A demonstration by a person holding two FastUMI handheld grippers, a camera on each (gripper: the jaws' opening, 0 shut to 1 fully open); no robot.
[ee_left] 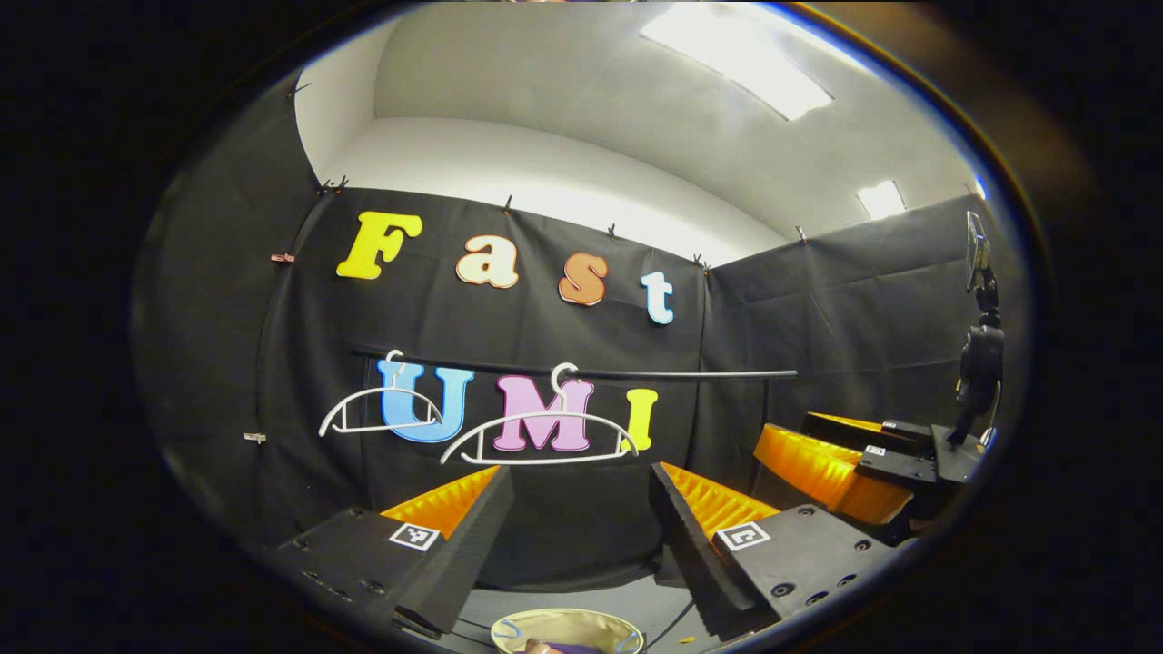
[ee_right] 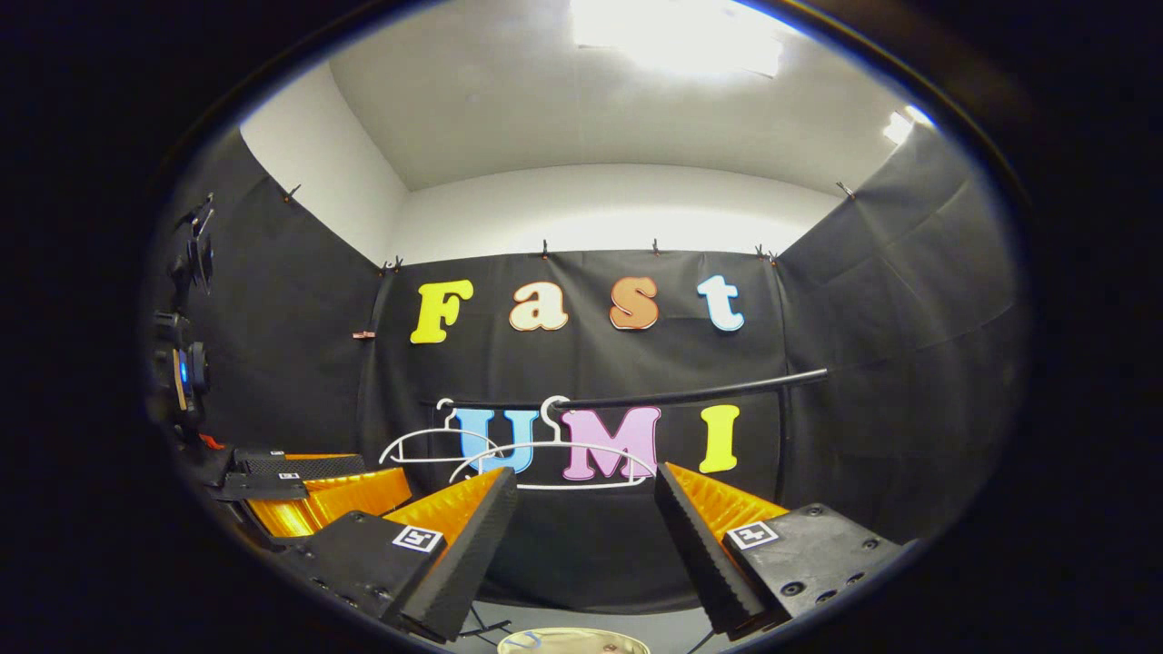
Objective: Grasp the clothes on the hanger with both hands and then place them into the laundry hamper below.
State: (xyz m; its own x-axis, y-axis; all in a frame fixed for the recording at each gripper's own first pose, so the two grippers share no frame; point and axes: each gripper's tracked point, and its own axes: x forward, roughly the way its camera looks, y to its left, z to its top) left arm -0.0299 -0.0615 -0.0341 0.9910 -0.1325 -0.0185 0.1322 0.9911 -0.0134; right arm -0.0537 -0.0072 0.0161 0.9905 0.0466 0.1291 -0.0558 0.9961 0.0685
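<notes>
Our left claw (ee_left: 581, 536) and right claw (ee_right: 586, 536) are hanging released because the clothes are already lying in the round beige laundry hamper (ee_left: 567, 629) below two bare white plastic hangers (ee_left: 536, 436).

A rail (ee_left: 636, 373) runs across the back wall; two hangers (ee_left: 382, 409) hang from it side by side, the nearer hanger (ee_left: 541, 436) to the right of the other, both bare; below them, at the bottom edge of the left gripper view, sits the laundry hamper (ee_left: 565, 627) with cloth in it, its rim (ee_right: 572, 639) also low in the right gripper view; the left tongs (ee_left: 581, 545) stand spread before the hangers; the right tongs (ee_right: 586, 554) likewise, just right of the left ones.
</notes>
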